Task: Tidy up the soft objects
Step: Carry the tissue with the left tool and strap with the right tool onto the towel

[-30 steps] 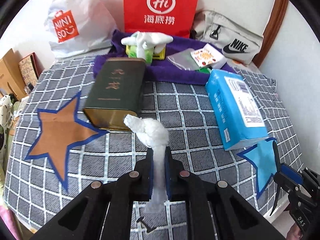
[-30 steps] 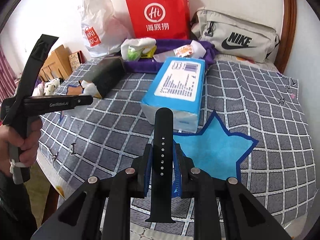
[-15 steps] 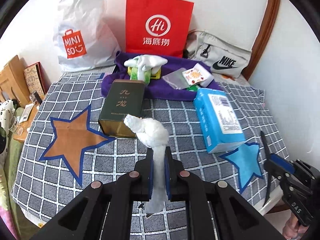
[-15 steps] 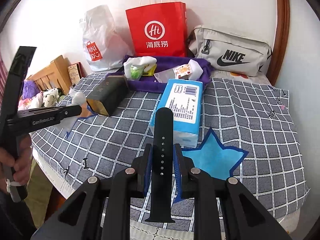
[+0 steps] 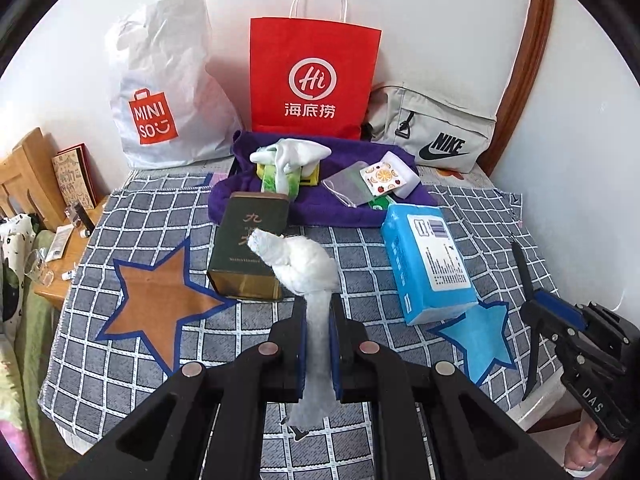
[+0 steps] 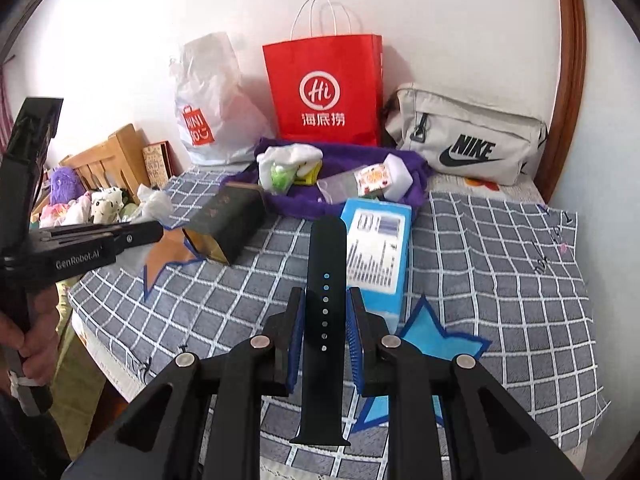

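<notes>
White-walled room, tabletop (image 5: 120, 344) covered by a grey cloth with a white grid and two star patches, orange-brown one (image 5: 160, 300) on the left side, light blue one (image 5: 480, 340) on the right. Against the wall: white plastic MINISO bag (image 5: 164, 92), red paper bag with white handles (image 5: 314, 76), grey Nike pouch (image 5: 436, 132). In front of them a purple towel (image 5: 316, 204) carrying a small pile of mixed items. Dark green rectangular tin (image 5: 250, 248) lies flat near the orange-brown star; blue plastic-wrapped tissue pack (image 5: 428, 264) lies with its near end at the blue star. Left gripper (image 5: 318, 344) above the cloth, fingers clamped on a white knotted strip of cloth (image 5: 308, 268), knot sticking out past the tips, tail hanging behind. Right gripper (image 6: 326, 340) also above the cloth, fingers clamped on a black rubber watch strap with a row of holes (image 6: 325, 320), strap running lengthwise between them. A hand (image 6: 32, 340) grips the left gripper's handle at the left edge of the right view.
</notes>
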A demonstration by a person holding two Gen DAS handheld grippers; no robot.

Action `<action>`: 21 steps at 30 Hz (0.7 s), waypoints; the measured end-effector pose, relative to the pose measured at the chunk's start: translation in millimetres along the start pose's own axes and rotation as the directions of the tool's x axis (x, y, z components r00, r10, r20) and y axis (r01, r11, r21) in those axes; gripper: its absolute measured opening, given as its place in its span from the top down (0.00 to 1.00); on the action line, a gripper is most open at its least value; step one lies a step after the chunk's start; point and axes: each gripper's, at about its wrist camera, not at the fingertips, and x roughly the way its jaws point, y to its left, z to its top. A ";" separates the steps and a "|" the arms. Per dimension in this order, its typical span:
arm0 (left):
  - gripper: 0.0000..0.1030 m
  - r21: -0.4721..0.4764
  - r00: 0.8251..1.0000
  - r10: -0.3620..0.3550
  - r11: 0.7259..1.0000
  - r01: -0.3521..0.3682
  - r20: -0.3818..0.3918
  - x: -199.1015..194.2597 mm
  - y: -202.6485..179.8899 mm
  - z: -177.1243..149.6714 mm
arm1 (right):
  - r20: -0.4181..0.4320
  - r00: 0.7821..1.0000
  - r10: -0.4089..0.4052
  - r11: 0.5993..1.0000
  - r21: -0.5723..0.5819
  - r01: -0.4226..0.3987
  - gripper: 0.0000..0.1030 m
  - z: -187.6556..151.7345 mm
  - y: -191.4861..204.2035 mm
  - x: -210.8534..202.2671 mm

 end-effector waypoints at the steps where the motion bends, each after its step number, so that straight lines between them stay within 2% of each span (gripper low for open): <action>1: 0.90 -0.001 1.000 0.002 1.000 -0.002 0.001 -0.5 0.0 1.2 | 0.003 1.000 -0.001 1.000 0.004 0.001 0.80 3.5 -0.5 -0.6; 9: 0.90 -0.008 1.000 0.016 1.000 -0.016 0.025 -6.0 5.6 15.7 | 0.028 1.000 0.003 1.000 0.018 -0.003 0.80 27.7 -3.0 -1.4; 21: 0.90 -0.021 1.000 0.006 1.000 -0.005 0.025 7.7 11.8 36.6 | 0.048 0.999 -0.009 1.000 0.010 0.009 0.80 56.3 -5.9 6.2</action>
